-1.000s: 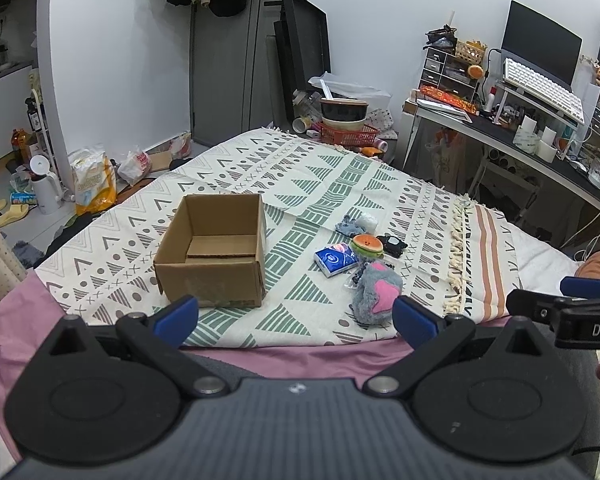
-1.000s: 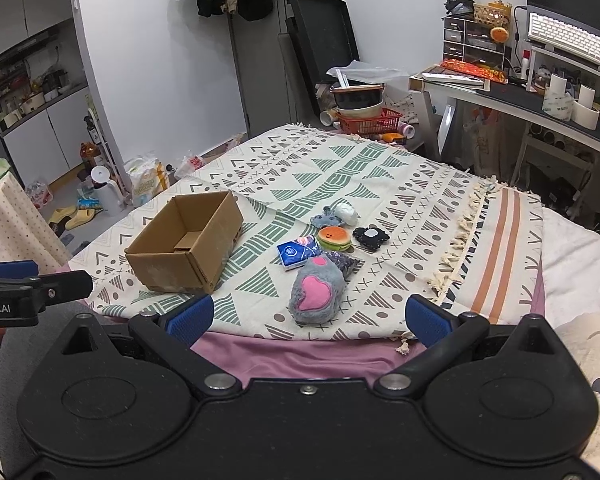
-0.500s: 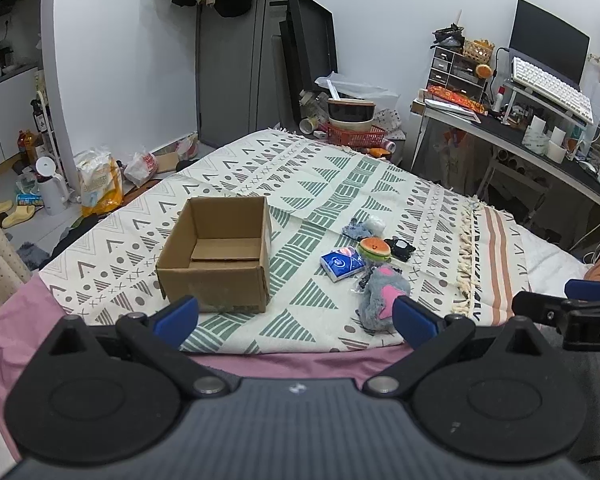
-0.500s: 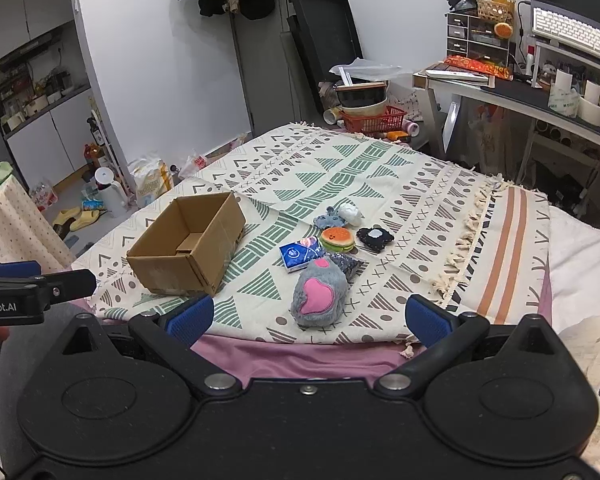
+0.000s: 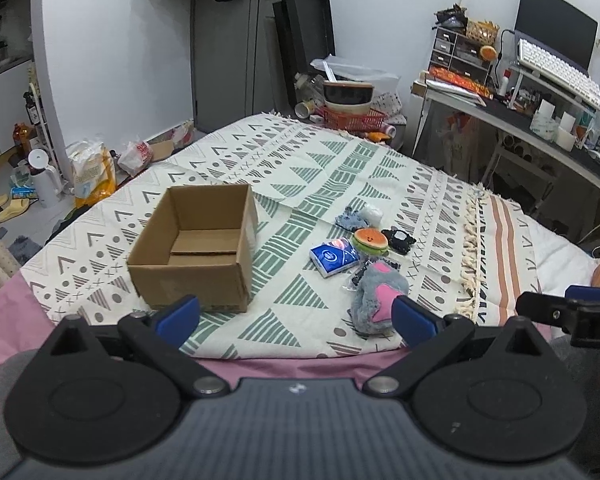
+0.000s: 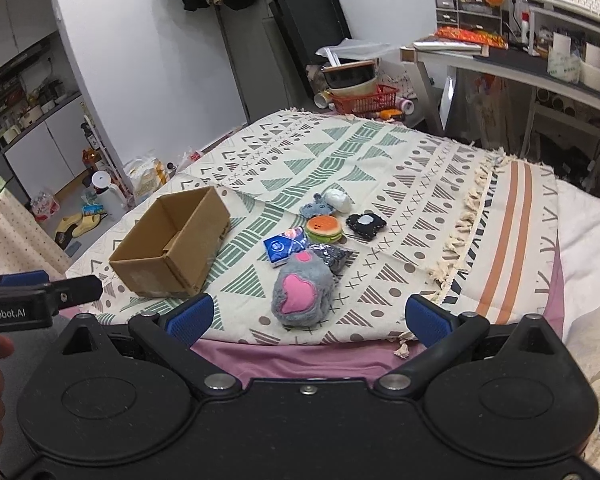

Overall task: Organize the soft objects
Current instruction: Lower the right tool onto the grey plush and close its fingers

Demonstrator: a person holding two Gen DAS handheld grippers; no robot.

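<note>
Looking along the left wrist view:
Left gripper [image 5: 296, 318]: blue-tipped fingers spread wide, nothing between them, hovering over the near edge of the bed.
Cardboard box [image 5: 196, 246]: open-topped, sitting on the patterned blanket [image 5: 340, 168], to the left of the soft things and apart from them; nothing visible inside.
Grey plush with pink heart [image 5: 376, 296]: lies nearest the camera, partly behind the right-hand fingertip.
Blue tissue pack [image 5: 334, 256]: flat on the blanket, just beyond the grey plush.
Burger plush [image 5: 370, 240]: just beside the tissue pack, on its right.
Black plush [image 5: 398, 240]: next to the burger plush, farther right.
Small blue-grey toy [image 5: 352, 220] and white ball [image 5: 370, 214]: together at the far end of the cluster.
Right gripper [image 5: 572, 308]: enters from the right edge; only one arm of it shows.

Looking along the right wrist view:
Right gripper [image 6: 306, 316]: fingers set wide apart, empty, above the pink sheet [image 6: 300, 356] at the bed's edge.
Grey plush with pink heart [image 6: 302, 294]: between the two fingertips in the frame, lying on the blanket beyond them, not touched.
Sparkly dark pouch [image 6: 334, 256]: tucked against the far side of the grey plush.
Cardboard box [image 6: 172, 248]: left of the cluster, open side up.
Left gripper [image 6: 40, 292]: pokes in from the left edge.
</note>
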